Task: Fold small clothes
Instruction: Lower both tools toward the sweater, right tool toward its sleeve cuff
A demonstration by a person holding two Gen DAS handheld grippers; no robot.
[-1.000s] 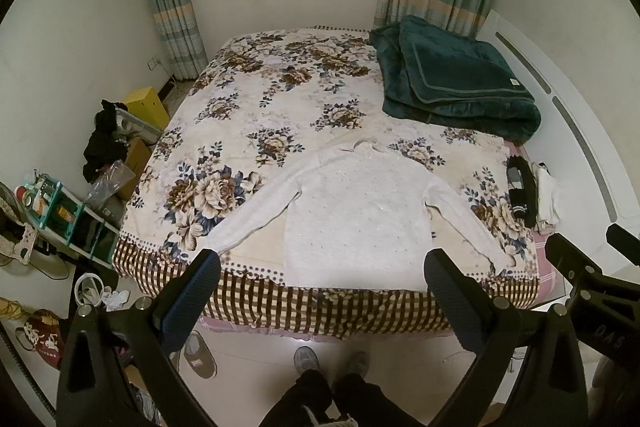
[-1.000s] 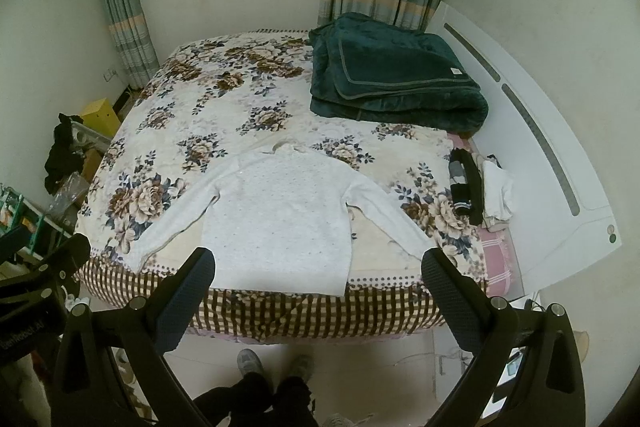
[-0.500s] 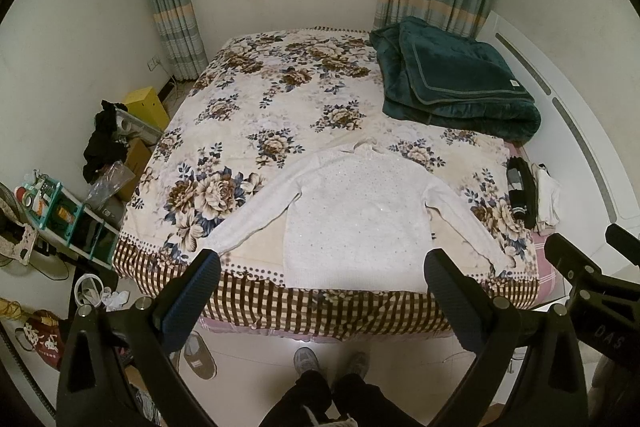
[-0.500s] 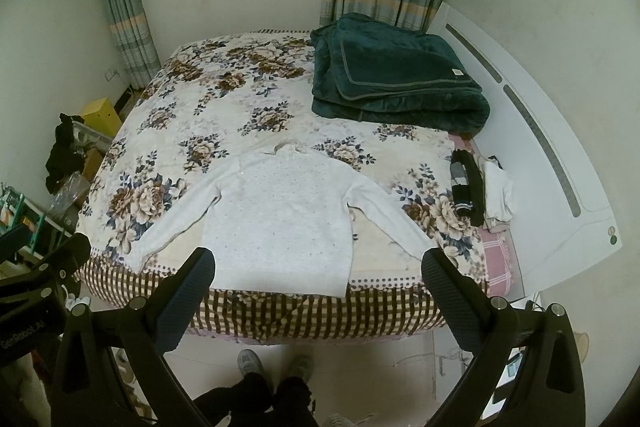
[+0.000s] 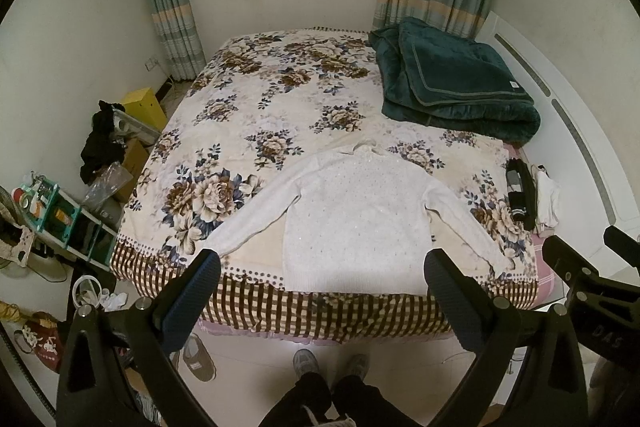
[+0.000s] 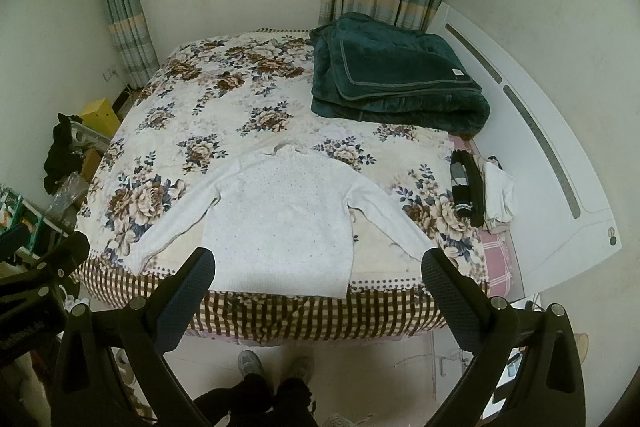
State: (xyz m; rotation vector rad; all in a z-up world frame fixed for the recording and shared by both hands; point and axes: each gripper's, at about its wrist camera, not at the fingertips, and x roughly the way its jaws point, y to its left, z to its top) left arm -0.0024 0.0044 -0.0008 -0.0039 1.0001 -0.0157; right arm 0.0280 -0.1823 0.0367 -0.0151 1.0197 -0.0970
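A wide bed covered with a cream floral bedspread [image 5: 256, 115] is carrying a folded dark green plush blanket [image 5: 452, 87] toward its far right corner. A small white knitted sweater [image 5: 356, 219] is lying flat with sleeves spread at the near edge, its hem touching the checked border. The left gripper [image 5: 320, 281] and right gripper [image 6: 316, 277] are hovering wide apart above that edge, gripping nothing.

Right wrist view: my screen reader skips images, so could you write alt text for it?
A white sweater lies flat, sleeves spread, at the near edge of a floral bed. The open right gripper hangs above the floor in front of it, empty. A folded green blanket sits at the far right.
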